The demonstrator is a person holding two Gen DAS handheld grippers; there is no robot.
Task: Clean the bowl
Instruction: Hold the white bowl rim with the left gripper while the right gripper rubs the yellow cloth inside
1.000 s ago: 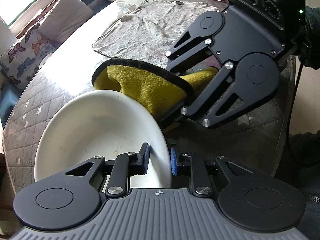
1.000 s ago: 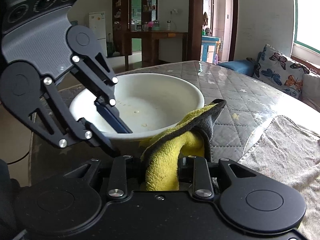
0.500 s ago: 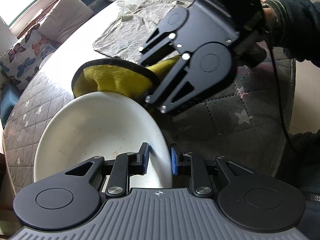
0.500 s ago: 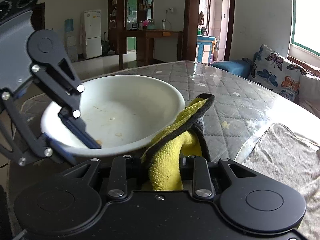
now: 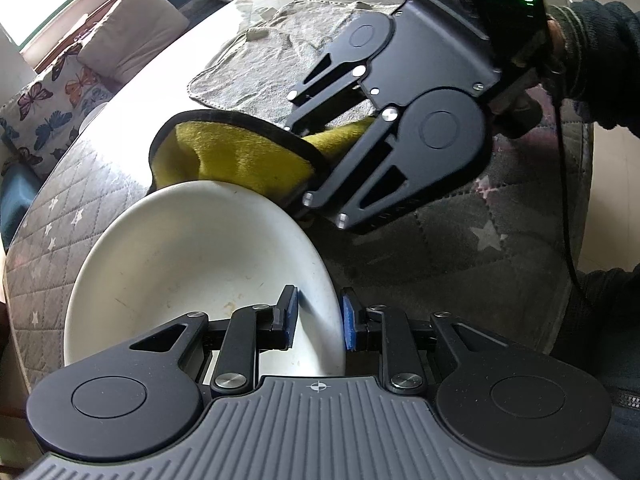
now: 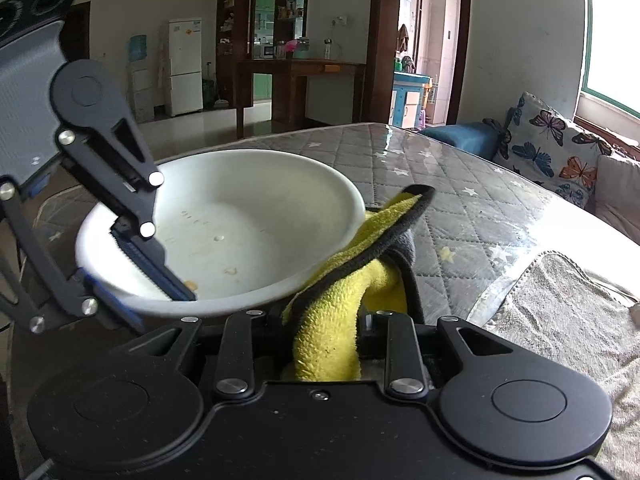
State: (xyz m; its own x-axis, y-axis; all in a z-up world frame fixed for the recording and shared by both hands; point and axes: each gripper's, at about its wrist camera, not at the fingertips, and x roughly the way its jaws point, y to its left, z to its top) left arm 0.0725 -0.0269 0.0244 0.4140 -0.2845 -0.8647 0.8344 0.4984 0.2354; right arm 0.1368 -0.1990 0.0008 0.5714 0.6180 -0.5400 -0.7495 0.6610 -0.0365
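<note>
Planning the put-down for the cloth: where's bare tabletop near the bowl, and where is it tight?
Free: the quilted grey star-print table cover between the white round bowl and the grey towel, and the far side beyond the bowl. Tight: the bowl's near rim, gripped by the left claw, with the right claw holding the yellow black-edged cloth against the bowl's side.

The matte black two-finger left gripper (image 5: 317, 316) had flat linkage arms joined by silver round-head screws, blue rubber pads (image 5: 349, 322) on its fingertips, and a grey ribbed housing with a small crosshair mark. The black right gripper (image 5: 304, 204) matched it, with a green indicator light and a thin black cable. A dark knitted sleeve (image 5: 600, 44) covered the person's wrist.
</note>
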